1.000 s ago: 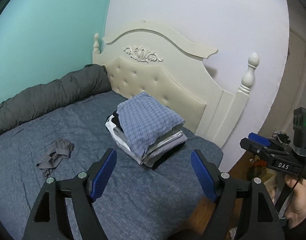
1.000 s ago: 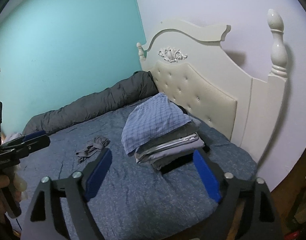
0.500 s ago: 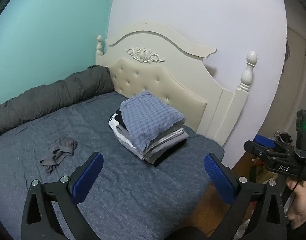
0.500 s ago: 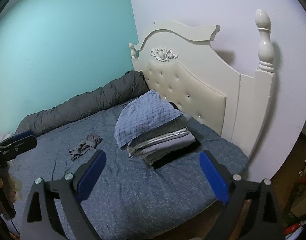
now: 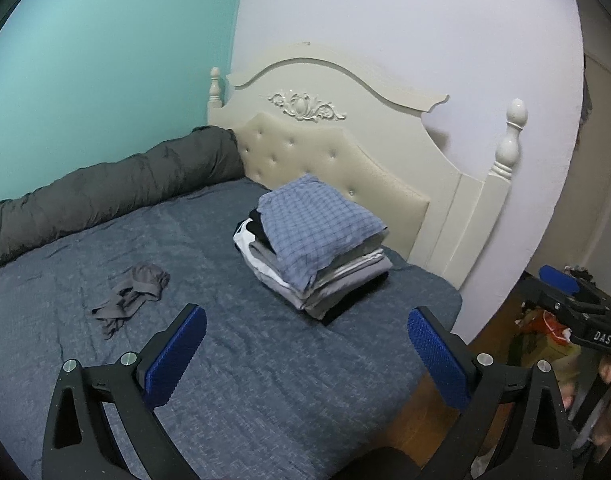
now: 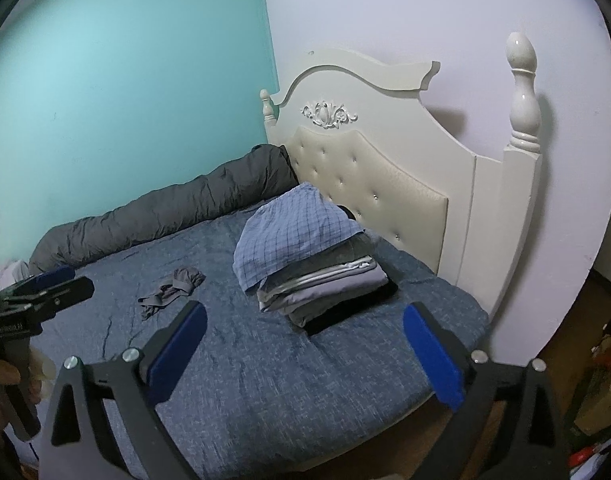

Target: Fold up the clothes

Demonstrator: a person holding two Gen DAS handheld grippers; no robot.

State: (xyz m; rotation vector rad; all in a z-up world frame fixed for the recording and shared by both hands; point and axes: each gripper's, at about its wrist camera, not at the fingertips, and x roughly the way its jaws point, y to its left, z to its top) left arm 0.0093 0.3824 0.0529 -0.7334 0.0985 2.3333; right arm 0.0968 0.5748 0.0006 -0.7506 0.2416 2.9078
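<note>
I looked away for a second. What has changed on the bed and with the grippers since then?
Both grippers, left gripper and right gripper, opened wider and pulled back from the bed, holding nothing. The folded stack and the crumpled grey garment stayed put.

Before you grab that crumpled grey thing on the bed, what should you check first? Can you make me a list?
1. Left hand-held gripper open and holding nothing: ok.
2. Right hand-held gripper open and holding nothing: ok.
3. Crumpled grey garment lying by itself on the bed, nothing on top: ok.
4. Folded stack apart from the garment: ok.
5. Stack steady: cannot tell.
</note>
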